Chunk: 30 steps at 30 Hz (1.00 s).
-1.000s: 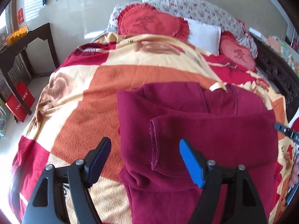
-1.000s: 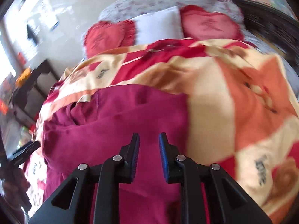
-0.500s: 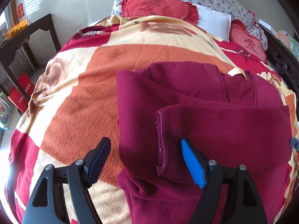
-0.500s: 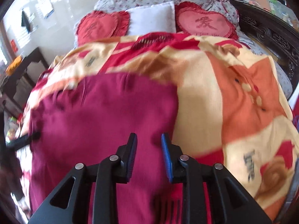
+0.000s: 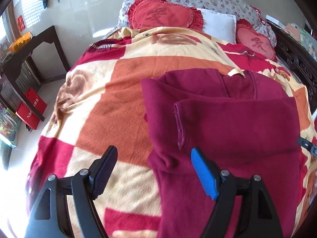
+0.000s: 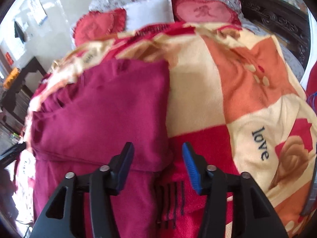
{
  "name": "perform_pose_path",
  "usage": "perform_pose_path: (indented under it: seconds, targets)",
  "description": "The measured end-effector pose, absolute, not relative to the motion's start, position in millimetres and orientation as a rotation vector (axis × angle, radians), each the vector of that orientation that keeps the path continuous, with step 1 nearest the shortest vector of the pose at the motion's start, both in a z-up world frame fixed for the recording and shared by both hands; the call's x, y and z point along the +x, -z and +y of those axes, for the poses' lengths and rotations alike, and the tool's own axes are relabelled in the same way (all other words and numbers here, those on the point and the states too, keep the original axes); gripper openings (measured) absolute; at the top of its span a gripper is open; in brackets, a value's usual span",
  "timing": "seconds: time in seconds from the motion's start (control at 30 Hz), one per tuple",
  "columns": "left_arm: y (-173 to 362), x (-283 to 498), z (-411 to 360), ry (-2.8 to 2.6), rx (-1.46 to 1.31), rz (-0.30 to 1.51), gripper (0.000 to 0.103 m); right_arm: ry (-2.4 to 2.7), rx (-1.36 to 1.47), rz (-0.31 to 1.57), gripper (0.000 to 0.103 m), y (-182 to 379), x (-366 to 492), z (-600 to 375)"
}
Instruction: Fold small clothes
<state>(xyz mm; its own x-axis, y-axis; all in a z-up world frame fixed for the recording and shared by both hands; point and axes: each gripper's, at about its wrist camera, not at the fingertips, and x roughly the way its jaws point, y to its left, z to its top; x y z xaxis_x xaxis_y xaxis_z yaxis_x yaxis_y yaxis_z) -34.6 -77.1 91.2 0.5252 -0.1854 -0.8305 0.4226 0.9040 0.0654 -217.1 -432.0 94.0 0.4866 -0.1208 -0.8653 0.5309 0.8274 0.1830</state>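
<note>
A dark red fleece garment [image 5: 227, 123] lies on the bed with a sleeve folded across its body; the sleeve cuff [image 5: 179, 125] points left. It also shows in the right wrist view [image 6: 103, 115]. My left gripper [image 5: 153, 170] is open and empty, above the garment's lower left edge. My right gripper [image 6: 157, 162] is open and empty, above the garment's right edge. The right gripper's tip shows at the far right of the left wrist view [image 5: 306, 144].
The bed carries a red, orange and cream blanket [image 5: 111, 103]. Heart-shaped red cushions [image 5: 164, 15] and a white pillow [image 5: 218, 25] lie at the head. A dark side table [image 5: 29, 47] and red bags [image 5: 31, 109] stand to the left. A carved dark bed frame [image 6: 277, 19] runs along the right.
My right gripper has opened from nearly shut and drawn back toward the garment's right edge. My left gripper stayed open and pulled back slightly.
</note>
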Motion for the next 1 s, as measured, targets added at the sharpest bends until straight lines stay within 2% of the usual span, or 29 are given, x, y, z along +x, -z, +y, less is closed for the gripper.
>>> perform_pose_path:
  seconds: [0.07, 0.1, 0.13, 0.2, 0.37, 0.63, 1.0]
  targets:
    - [-103, -47, -63, 0.383, 0.287, 0.939, 0.081, 0.378, 0.493, 1.033, 0.03, -77, -211, -431]
    - [-108, -52, -56, 0.389, 0.29, 0.936, 0.081, 0.356, 0.506, 1.044, 0.013, -71, -211, -430]
    - [-113, -59, -46, 0.394, 0.29, 0.934, 0.081, 0.365, 0.505, 1.028, 0.006, -73, -213, -430]
    - [-118, -69, -30, 0.387, 0.274, 0.938, 0.081, 0.368, 0.501, 0.973, 0.002, -82, -220, -432]
    - [-114, -87, -3, 0.372, 0.226, 0.972, 0.081, 0.41, 0.452, 1.007, 0.003, -78, -216, -425]
    - [-91, -116, 9, 0.374, 0.197, 1.011, 0.081, 0.359, 0.525, 0.98, 0.018, -113, -258, -411]
    - [-80, -146, 13, 0.405, 0.201, 1.027, 0.081, 0.221, 0.489, 1.034, 0.024, -138, -346, -373]
